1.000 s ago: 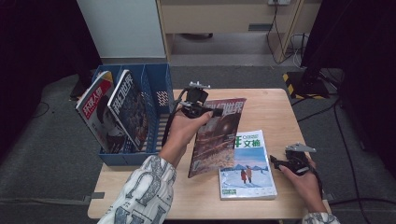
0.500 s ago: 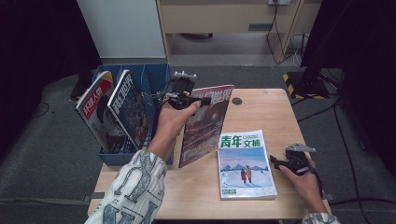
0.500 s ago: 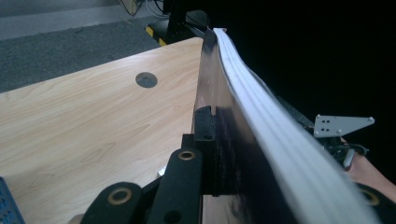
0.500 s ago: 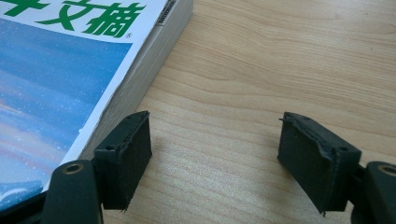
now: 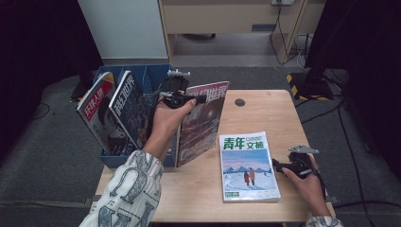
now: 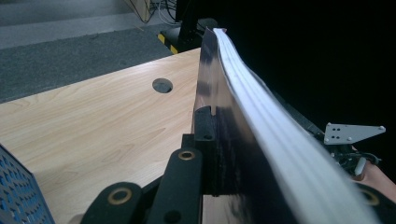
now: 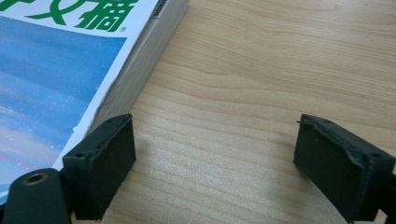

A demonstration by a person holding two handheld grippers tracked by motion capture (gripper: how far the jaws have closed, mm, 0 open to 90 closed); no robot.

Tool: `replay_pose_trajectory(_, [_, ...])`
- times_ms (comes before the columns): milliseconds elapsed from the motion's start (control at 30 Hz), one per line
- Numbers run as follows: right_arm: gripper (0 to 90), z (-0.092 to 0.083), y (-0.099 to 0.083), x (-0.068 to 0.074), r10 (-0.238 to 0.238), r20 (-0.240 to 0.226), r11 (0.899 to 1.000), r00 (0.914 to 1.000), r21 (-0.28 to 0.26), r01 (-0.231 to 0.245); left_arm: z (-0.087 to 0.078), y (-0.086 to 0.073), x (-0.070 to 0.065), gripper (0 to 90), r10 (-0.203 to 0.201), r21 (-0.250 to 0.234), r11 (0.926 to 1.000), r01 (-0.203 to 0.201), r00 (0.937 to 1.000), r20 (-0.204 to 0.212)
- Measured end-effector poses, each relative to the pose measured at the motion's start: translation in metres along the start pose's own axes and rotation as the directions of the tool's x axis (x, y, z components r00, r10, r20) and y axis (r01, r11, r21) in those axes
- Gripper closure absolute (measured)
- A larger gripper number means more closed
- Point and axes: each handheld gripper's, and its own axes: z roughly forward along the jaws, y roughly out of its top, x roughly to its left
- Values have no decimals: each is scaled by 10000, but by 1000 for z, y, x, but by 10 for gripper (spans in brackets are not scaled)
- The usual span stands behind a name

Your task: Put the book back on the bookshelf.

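White sleeve (image 5: 126, 191) with grey pattern; black tools, grey three-cornered plate (image 5: 303, 149).

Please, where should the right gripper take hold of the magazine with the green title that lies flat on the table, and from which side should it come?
Probably at the right long edge of the green-titled magazine. It lies flat on the table, so a thin edge is the only part to pinch. The right gripper sits beside that edge, jaws just opened wide with nothing between them. Come in low from the right, one jaw sliding under the pages.

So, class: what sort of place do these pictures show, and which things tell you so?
Probably a lab or recording room, not a home: a small wooden table on grey carpet, dark curtains at both sides, and loose cables on the floor behind.
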Motion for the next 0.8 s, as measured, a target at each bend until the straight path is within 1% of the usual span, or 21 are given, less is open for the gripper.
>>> replay_pose_trajectory(200, [128, 0, 0, 1, -59, 4, 10000, 10000, 2, 59, -5, 2, 2, 836, 3, -67, 10000, -3, 10000, -2])
replay_pose_trajectory(500, [128, -1, -1, 1, -30, -6, 10000, 10000, 19, 30, -16, 6, 6, 836, -10, -148, 9999, 8, 9999, -156])
replay_pose_trajectory(800, [127, -1, -1, 2, -6, 0, 10000, 10000, -19, 6, -34, 9, 12, 836, -166, -460, 9988, 154, 9995, -258])
